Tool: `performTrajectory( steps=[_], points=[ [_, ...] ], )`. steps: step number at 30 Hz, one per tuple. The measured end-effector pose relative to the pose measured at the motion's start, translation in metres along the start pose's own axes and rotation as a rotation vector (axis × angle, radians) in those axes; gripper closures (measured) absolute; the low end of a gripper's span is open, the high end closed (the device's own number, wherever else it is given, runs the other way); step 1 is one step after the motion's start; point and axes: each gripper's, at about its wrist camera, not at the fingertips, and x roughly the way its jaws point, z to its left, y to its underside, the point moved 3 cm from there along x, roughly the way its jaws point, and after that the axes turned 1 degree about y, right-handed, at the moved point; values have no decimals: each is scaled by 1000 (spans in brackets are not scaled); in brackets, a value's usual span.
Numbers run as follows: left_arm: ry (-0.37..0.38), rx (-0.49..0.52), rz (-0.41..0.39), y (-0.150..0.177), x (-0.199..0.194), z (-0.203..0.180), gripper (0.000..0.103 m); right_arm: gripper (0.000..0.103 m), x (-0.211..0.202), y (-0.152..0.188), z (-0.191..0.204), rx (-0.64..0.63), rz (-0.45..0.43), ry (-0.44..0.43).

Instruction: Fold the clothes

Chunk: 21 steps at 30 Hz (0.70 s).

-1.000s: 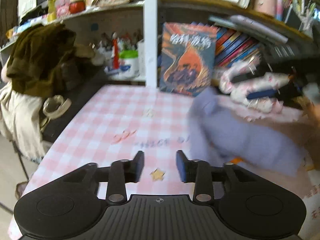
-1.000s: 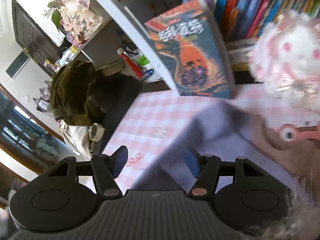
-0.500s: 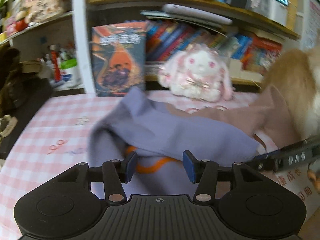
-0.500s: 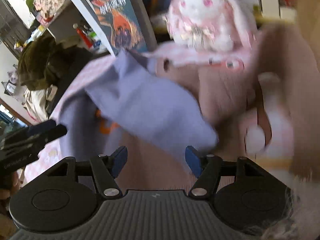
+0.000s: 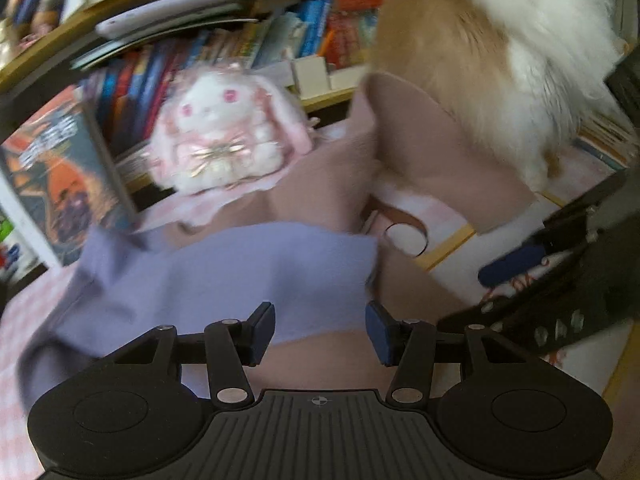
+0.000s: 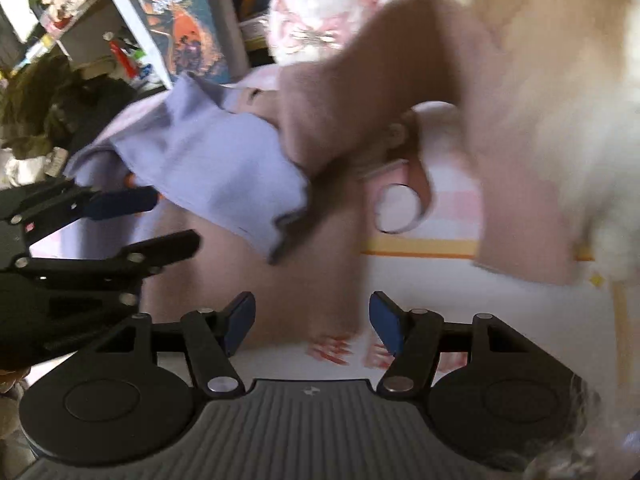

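Both tongs (image 5: 320, 330) (image 6: 312, 324) gape wide, empty; lavender garment (image 6: 208, 164) lies crumpled, long axis unclear.

A lived-in home room: a crowded wooden bookshelf of colourful books (image 5: 224, 60), a fluffy pink-and-white plush rabbit (image 5: 224, 136) leaning against it, and a pink checked tablecloth (image 5: 12, 344) covering the table.
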Motion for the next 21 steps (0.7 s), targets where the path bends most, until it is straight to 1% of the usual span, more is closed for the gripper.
performTrajectory(
  steps=[1, 2, 4, 6, 7, 9, 10, 11, 12, 13, 16, 18, 19, 21],
  points=[
    [9, 9, 9, -4, 6, -4, 52, 49, 0, 2, -3, 0, 2, 18],
    [17, 21, 21, -7, 12, -6, 52, 51, 0, 4, -7, 3, 2, 28],
    [27, 41, 46, -12, 24, -10, 52, 57, 0, 7, -13, 12, 2, 48],
    [29, 52, 81, -14, 36, -12, 52, 57, 0, 9, -17, 25, 2, 57],
    [17, 59, 96, -14, 42, -12, 52, 57, 0, 10, -18, 29, 1, 60],
    [-33, 72, 121, -13, 54, -12, 53, 57, -1, 10, -16, 24, -4, 61],
    [-54, 73, 119, -12, 56, -11, 60, 57, -1, 10, -15, 22, -6, 62],
    [-71, 67, 100, -11, 54, -8, 71, 58, -2, 9, -14, 19, -8, 62],
    [-88, 62, 82, -10, 51, -4, 100, 58, -2, 9, -13, 16, -10, 63],
    [-104, 48, 50, -10, 45, 0, 99, 58, -3, 8, -10, 6, -12, 63],
    [-144, -30, -93, -20, -1, 30, 99, 58, -1, 4, -3, -28, -22, 69],
    [-181, -109, -162, -27, -39, 69, 99, 58, 4, 1, 3, -36, -28, 74],
    [-213, -148, -188, -28, -57, 94, 99, 58, 7, -1, 5, -40, -30, 77],
    [-302, -223, -228, -25, -90, 148, 99, 58, 12, -3, 12, -46, -30, 93]
  ],
)
